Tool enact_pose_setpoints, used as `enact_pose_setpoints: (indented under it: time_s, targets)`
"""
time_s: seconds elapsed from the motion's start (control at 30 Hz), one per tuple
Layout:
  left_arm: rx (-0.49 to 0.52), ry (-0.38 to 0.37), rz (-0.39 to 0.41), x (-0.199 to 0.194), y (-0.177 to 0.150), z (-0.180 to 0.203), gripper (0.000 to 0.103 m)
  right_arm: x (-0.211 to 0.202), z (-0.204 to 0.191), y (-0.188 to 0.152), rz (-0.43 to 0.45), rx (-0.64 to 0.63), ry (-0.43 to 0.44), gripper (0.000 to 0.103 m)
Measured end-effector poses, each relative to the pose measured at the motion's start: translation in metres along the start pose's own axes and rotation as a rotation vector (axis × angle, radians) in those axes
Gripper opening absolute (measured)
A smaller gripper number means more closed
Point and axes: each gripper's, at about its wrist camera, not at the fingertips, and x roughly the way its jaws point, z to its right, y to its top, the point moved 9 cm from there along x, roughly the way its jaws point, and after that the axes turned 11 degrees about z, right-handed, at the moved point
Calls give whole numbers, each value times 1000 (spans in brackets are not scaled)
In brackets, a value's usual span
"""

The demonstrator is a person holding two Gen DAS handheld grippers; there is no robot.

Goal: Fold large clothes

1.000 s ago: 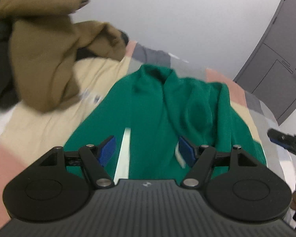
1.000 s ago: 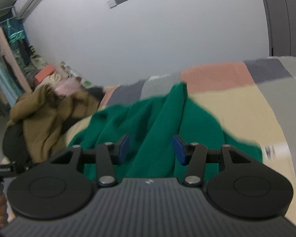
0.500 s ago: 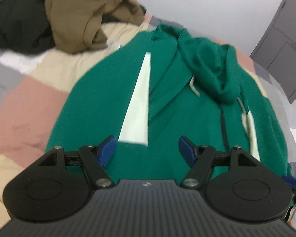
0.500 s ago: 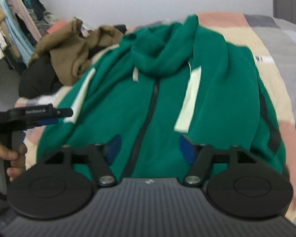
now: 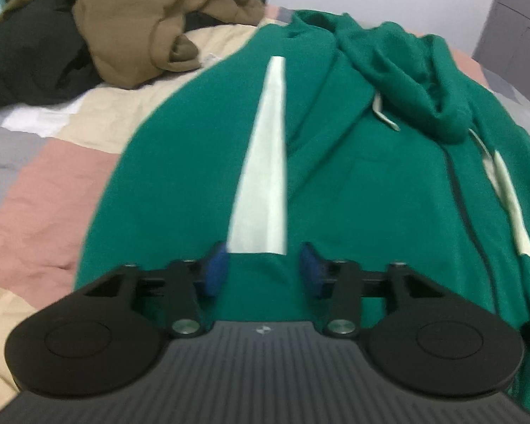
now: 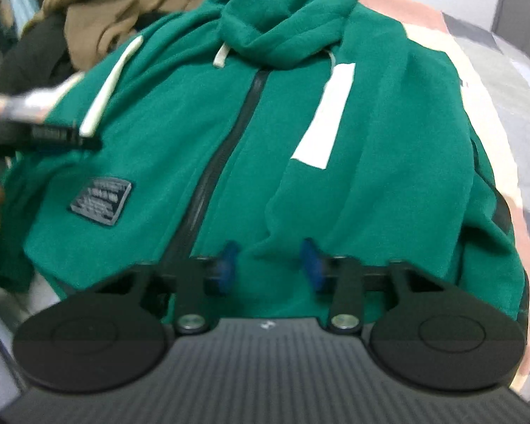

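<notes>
Both grippers down at the hoodie's hem

Green hoodie [image 6: 229, 134] spread front-up on the bed [image 5: 46, 190], hood toward the brown clothes [image 5: 130, 28]. Left gripper [image 5: 263, 272] and right gripper [image 6: 270, 261] closing, hem fabric between the pads, not yet clamped.

L wrist: close, angled down | R wrist: same | shared: green hoodie [image 5: 371, 183]
</notes>
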Motion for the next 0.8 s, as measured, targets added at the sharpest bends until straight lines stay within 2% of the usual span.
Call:
enact_pose_setpoints:
  time_s: [0.03,0.1,0.23,0.37,0.57,0.67,0.8]
  targets:
    - [-6,6,0,0,2,-5,18,-4,6,3,5,28,-11,13]
    - [-55,-9,1,-3,8,-18,7,-13,18,10,26,78,-23,9]
    - [-145,-18,7,-10,35,-52,5,-38,48,33,84,152,-33,8]
    - [-150,51,36,-18,73,-97,4,-72,96,76,179,150,-91,7]
    - [-182,223,104,-15,143,-191,4,-109,211,145,299,184,-275,7]
    - [-157,298,123,4,172,-225,4,-109,272,169,324,177,-399,7]
    - [-142,384,116,48,194,-254,4,-92,343,187,329,167,-549,6]
